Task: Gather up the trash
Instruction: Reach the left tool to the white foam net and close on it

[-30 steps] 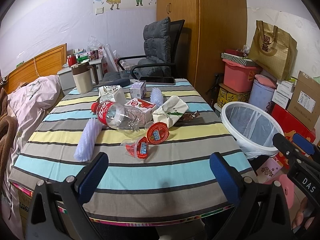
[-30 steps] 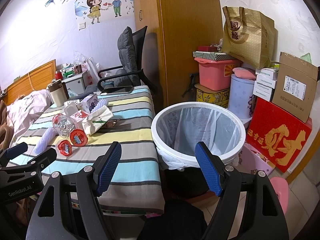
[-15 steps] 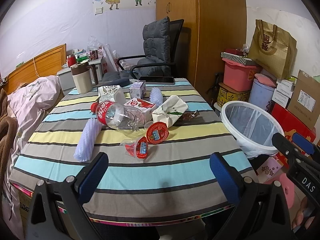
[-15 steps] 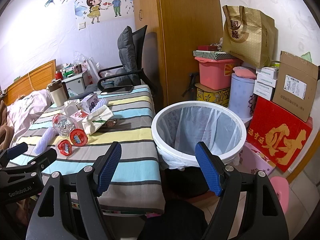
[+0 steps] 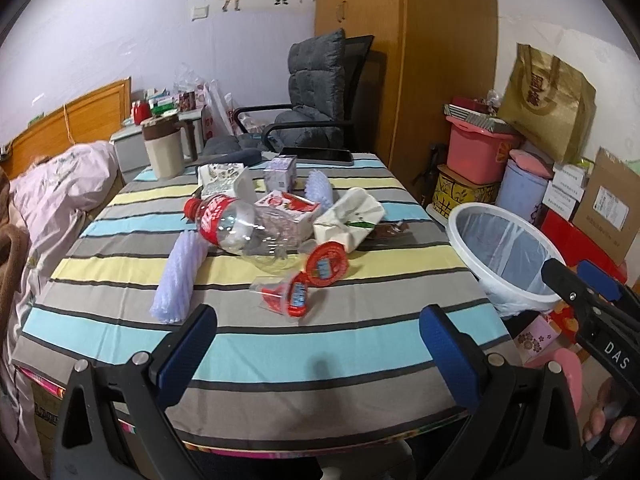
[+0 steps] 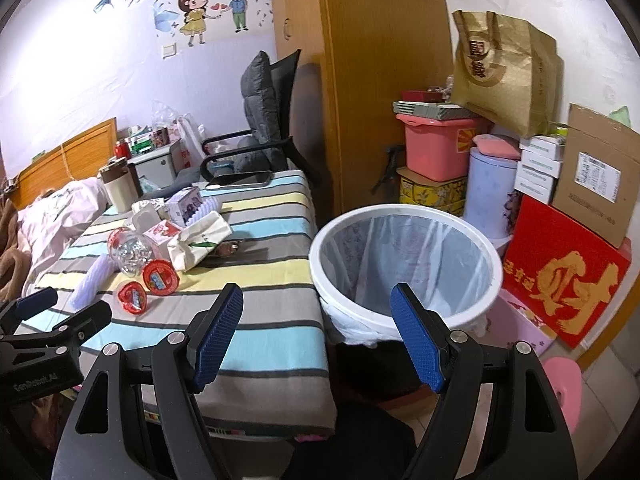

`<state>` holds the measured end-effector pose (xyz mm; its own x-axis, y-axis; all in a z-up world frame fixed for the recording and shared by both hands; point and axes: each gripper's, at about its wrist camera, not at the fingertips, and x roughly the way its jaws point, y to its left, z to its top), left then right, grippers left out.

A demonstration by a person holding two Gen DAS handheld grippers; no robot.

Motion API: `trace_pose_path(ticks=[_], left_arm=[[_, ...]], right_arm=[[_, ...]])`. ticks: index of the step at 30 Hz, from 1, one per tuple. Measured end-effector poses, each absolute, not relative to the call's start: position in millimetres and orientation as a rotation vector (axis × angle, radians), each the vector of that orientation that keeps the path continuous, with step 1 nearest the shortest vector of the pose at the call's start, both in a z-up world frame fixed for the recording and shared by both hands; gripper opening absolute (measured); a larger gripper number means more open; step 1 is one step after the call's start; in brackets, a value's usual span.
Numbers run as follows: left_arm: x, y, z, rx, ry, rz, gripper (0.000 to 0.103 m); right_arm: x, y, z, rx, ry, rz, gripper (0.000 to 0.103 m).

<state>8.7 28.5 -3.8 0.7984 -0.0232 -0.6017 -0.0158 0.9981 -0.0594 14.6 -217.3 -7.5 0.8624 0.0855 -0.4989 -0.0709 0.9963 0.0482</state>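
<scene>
Left wrist view: the left gripper [image 5: 318, 340] was spread wide, nothing between its blue pads, held over the near edge of the striped table [image 5: 280, 344]. The trash lay in a heap at 12 o'clock from the claw, well apart from it. Nearest were two red-lidded cups [image 5: 310, 284], tipped over, at 12 o'clock. Beyond them the crushed plastic bottle [image 5: 240, 226] lay on its side, long axis running 10 to 4 o'clock, red cap at the 10 o'clock end. A white foam sleeve [image 5: 178, 278] lay at 11 o'clock, long axis roughly 1 to 7 o'clock. A crumpled white wrapper [image 5: 352, 216] sat just right of the bottle, touching the pile. The white bin [image 5: 504, 256] stood off the table at 2 o'clock. The right gripper [image 5: 592, 284] showed at 3 o'clock.

Right wrist view: the right gripper [image 6: 316, 336] was likewise spread, empty, with the bin [image 6: 404, 268] at 12 to 1 o'clock just past the fingers. The bottle [image 6: 130, 250] and cups [image 6: 150, 286] lay at 10 o'clock, well apart.

Versus 0.5 s earlier: no object had shifted; both claws kept the same spread and nearly the same pose.
</scene>
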Motion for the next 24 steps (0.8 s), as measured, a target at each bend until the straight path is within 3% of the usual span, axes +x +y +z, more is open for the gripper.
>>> trace_pose_path(ticks=[17,21,24], left_arm=[[50,130,-26,-0.126,0.756,0.093,0.102],[59,145,-30,-0.147,0.764,0.105,0.100],[68,153,-34,-0.170,0.782,0.090,0.092]], right_arm=[[75,-148,-33,-0.007,0.651,0.331,0.077],[82,-131,-34,-0.045,0.654,0.360,0.077],[89,-122,-35,-0.032,0.664,0.385,0.077]])
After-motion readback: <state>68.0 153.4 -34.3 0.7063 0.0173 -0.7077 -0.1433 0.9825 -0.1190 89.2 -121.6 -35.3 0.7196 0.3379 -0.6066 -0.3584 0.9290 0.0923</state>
